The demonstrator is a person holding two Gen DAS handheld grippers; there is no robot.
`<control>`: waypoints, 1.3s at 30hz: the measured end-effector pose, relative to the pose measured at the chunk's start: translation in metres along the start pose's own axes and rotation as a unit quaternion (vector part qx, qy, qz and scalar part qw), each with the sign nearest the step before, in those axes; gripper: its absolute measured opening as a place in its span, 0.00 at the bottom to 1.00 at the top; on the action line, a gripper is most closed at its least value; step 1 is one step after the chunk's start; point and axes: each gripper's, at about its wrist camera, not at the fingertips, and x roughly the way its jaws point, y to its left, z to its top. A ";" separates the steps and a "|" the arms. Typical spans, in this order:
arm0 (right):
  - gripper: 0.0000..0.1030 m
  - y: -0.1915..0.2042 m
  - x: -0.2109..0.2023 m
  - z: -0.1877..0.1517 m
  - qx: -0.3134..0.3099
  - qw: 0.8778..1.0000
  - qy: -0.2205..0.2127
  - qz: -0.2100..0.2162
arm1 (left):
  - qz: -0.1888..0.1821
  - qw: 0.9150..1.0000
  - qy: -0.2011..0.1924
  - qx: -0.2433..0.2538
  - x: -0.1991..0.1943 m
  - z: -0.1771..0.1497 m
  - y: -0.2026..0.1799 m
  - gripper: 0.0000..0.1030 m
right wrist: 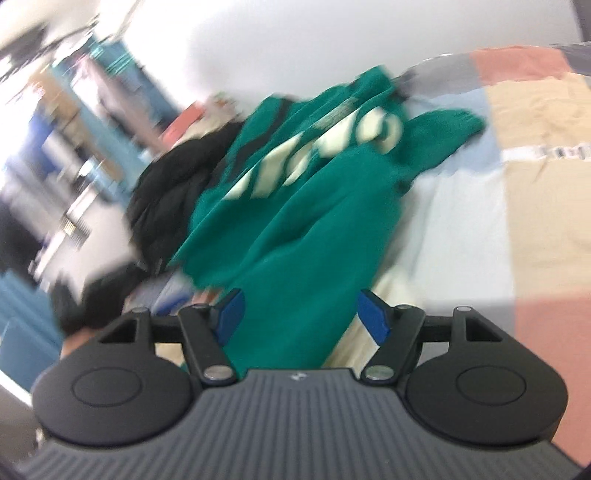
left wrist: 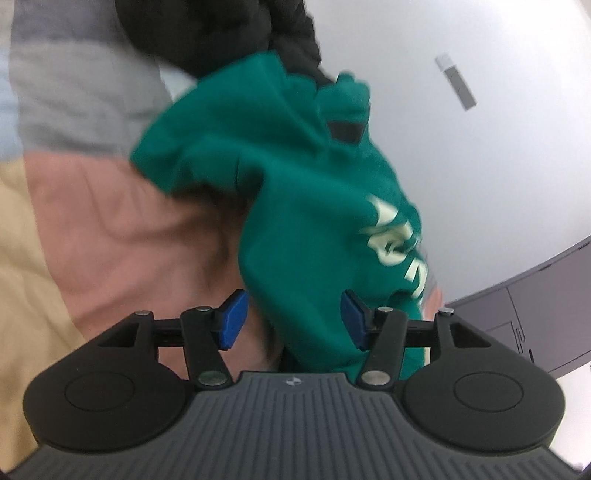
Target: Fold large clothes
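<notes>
Fabric of a green sweatshirt (left wrist: 303, 206) with pale lettering fills the middle of the left wrist view, rumpled and bunched rather than spread flat, which suggests folding has not properly begun. It lies on a bed whose patchwork cover (left wrist: 110, 221) shows pink, beige and grey panels at the left of that frame. A black garment (left wrist: 221, 33) sits at the top centre, just behind the green one and touching it.

The left claw (left wrist: 291, 321) stands about half open at the lower centre of the frame; green cloth hangs in the gap, yet the blue pads (left wrist: 232, 317) do not press on it, so nothing is gripped. Likely it has let go so the cloth can settle.

In the right wrist view, heavily blurred, the sweatshirt (right wrist: 295, 206) runs diagonally from lower centre to upper right across the cover (right wrist: 535, 184), with the black garment (right wrist: 173, 184) at its left. The right claw (right wrist: 299, 317) is also parted wide, cloth lying between its pads without being pinched. Both seem poised to take fresh hold at better places, perhaps hem or shoulders.
</notes>
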 end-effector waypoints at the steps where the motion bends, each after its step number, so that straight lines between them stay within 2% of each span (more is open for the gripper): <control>1: 0.69 -0.007 0.013 0.014 0.017 1.000 -0.001 -0.010 | -0.001 1.000 0.008 -0.006 0.005 -0.002 0.000 0.60; 5: 0.69 -0.048 0.064 0.055 0.083 0.996 -0.008 -0.029 | -0.010 0.998 0.026 -0.047 0.026 0.000 0.010 0.60; 10: 0.67 -0.102 0.126 0.072 0.165 0.985 -0.023 -0.048 | -0.019 0.996 0.019 -0.085 0.039 0.007 0.019 0.59; 15: 0.66 -0.134 0.172 0.081 0.191 0.979 -0.051 -0.044 | -0.024 0.995 0.008 -0.092 0.051 0.012 0.022 0.58; 18: 0.64 -0.139 0.194 0.093 0.190 0.979 -0.069 -0.013 | -0.028 0.995 0.001 -0.092 0.061 0.016 0.022 0.58; 19: 0.61 -0.139 0.200 0.097 0.183 0.981 -0.068 -0.007 | -0.024 0.996 -0.003 -0.087 0.064 0.017 0.023 0.58; 20: 0.49 -0.138 0.206 0.100 0.173 0.983 -0.064 -0.005 | -0.020 0.996 -0.007 -0.082 0.066 0.018 0.023 0.55; 21: 0.31 -0.136 0.212 0.103 0.166 0.984 -0.058 0.001 | -0.018 0.997 -0.010 -0.080 0.068 0.018 0.023 0.49; 23: 0.11 -0.135 0.220 0.105 0.170 0.984 -0.045 0.009 | -0.020 0.997 -0.015 -0.070 0.071 0.021 0.023 0.38; 24: 0.09 -0.132 0.218 0.105 0.169 0.984 -0.052 0.012 | -0.021 0.998 -0.018 -0.065 0.072 0.022 0.022 0.29; 27: 0.07 -0.120 0.200 0.110 0.144 0.984 -0.099 0.019 | -0.029 0.998 -0.038 -0.038 0.068 0.027 0.014 0.13; 29: 0.07 -0.108 0.183 0.115 0.127 0.984 -0.127 0.020 | -0.038 0.998 -0.056 -0.012 0.059 0.029 0.005 0.08; 34: 0.05 -0.085 0.134 0.118 0.084 0.977 -0.198 -0.002 | -0.052 0.992 -0.099 0.057 0.027 0.027 -0.017 0.06; 36: 0.05 -0.085 0.112 0.111 0.078 0.972 -0.222 -0.018 | -0.063 0.991 -0.101 0.057 0.014 0.025 -0.017 0.06; 39: 0.05 -0.095 0.076 0.103 0.104 0.961 -0.252 -0.036 | -0.075 0.990 -0.104 0.058 -0.001 0.019 -0.017 0.06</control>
